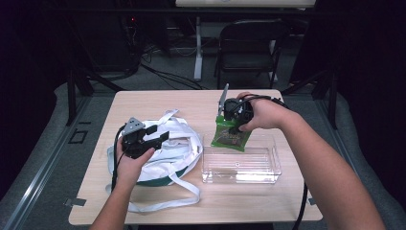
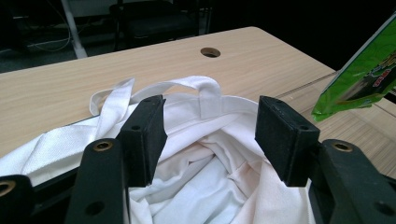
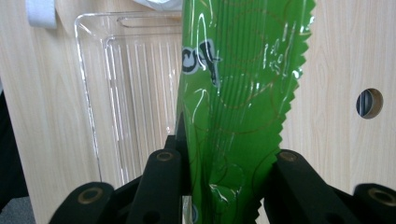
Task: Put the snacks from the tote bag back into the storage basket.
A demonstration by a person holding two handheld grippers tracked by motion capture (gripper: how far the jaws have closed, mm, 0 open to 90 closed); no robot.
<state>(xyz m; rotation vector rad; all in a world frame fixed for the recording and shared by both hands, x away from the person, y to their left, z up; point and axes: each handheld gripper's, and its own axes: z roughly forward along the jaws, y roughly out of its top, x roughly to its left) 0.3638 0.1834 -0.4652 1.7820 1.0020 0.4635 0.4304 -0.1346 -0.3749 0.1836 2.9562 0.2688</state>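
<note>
Fingers of the right gripper (image 1: 233, 125) clamp the green snack packet (image 1: 231, 136) above the clear tray (image 1: 241, 165); left gripper (image 2: 210, 135) fingers stand apart over the white bag (image 1: 163, 153). Carry the packet level, release inside the bag's mouth.

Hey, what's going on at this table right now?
A person at a wooden table works with a gripper in each hand. The right gripper is shut on the top edge of a green snack packet, holding it over the back edge of a clear plastic tray. The left gripper is open over a white cloth tote bag, the bag's crumpled opening lying between its pads without being pinched.
</note>
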